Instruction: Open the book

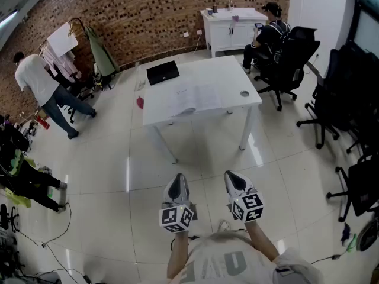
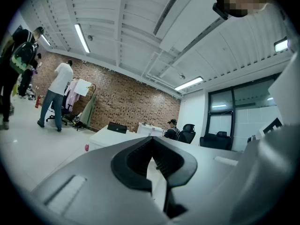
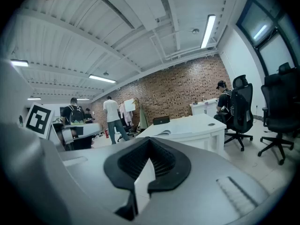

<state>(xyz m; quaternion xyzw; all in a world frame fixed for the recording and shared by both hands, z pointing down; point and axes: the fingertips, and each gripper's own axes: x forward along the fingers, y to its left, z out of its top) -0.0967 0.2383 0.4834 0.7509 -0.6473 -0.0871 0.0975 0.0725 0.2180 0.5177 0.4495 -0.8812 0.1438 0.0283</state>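
Observation:
On the white table (image 1: 249,99) ahead of me a book (image 1: 192,99) lies flat with its white pages showing. The right gripper view also catches the book (image 3: 164,133), on the table's near edge. My left gripper (image 1: 177,178) and right gripper (image 1: 233,176) hang side by side over the tiled floor close to my body, well short of the table. Both point toward it. In the left gripper view the left gripper (image 2: 152,140) has its jaws together with nothing between them. It is the same for the right gripper (image 3: 149,142) in its own view.
A black laptop (image 1: 162,72) lies at the table's far left corner. A small round thing (image 1: 244,93) sits near its right edge. Office chairs (image 1: 331,105) stand at the right. One person sits at a white cabinet (image 1: 228,28); another stands by a clothes rack (image 1: 77,46) at the left.

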